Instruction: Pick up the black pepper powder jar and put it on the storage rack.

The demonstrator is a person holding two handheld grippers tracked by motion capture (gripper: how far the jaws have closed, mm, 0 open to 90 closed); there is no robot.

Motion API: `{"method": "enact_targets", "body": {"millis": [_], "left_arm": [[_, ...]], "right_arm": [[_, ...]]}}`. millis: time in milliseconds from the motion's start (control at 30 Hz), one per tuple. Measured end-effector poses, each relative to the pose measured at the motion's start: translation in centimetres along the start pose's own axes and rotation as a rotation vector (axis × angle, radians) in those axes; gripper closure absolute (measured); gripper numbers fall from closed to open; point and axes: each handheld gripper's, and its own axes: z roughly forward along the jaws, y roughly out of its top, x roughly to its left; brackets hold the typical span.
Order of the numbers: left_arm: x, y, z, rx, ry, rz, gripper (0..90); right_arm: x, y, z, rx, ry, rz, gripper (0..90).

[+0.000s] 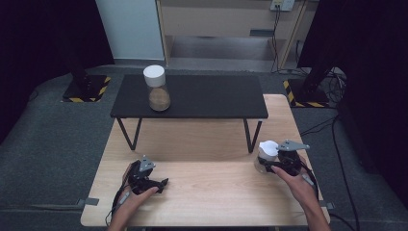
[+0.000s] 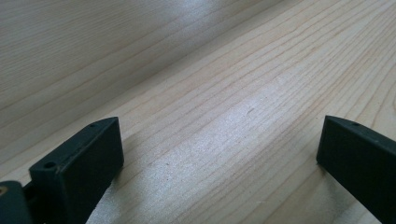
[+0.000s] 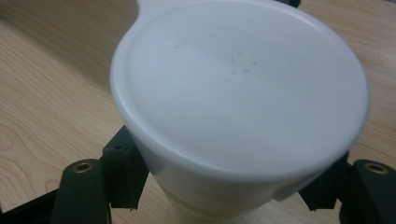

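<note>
at the right edge of the wooden table (image 1: 207, 187), right gripper (image 1: 272, 163) clamped on a small white-lidded jar (image 1: 267, 155), jaws pressed against its sides just below the lid. from the right gripper view, white lid (image 3: 243, 88) close up and broad, black jaws tight on either side of the jar's body beneath it, wood grain behind. right hand (image 1: 298, 185) behind the gripper, forearm coming in from the bottom edge.

near the front left of the table, left gripper (image 1: 161, 184) lying low on the wood, held by the left hand (image 1: 137, 195), jaws spread wide apart with only bare tabletop between them, as seen in the left gripper view. well apart from the jar.

farther back, on a low black shelf (image 1: 202, 98) standing on the table, a second jar (image 1: 156, 89) upright with a white lid and brown contents, toward the shelf's left end. grey carpeted floor (image 1: 53, 134) around the table.
</note>
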Motion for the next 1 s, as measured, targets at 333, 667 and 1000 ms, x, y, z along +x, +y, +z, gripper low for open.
{"method": "enact_targets", "body": {"millis": [333, 667, 1000], "left_arm": [[0.0, 0.0, 0.0, 0.0, 0.0, 0.0, 0.0], [0.0, 0.0, 0.0, 0.0, 0.0, 0.0, 0.0], [0.0, 0.0, 0.0, 0.0, 0.0, 0.0, 0.0]], "right_arm": [[1.3, 0.5, -1.4, -0.002, 0.039, -0.058, 31.5], [2.6, 2.7, -1.1, -0.005, 0.104, -0.118, 31.5], [4.2, 4.9, -0.6, -0.014, 0.152, -0.156, 31.5]]}}
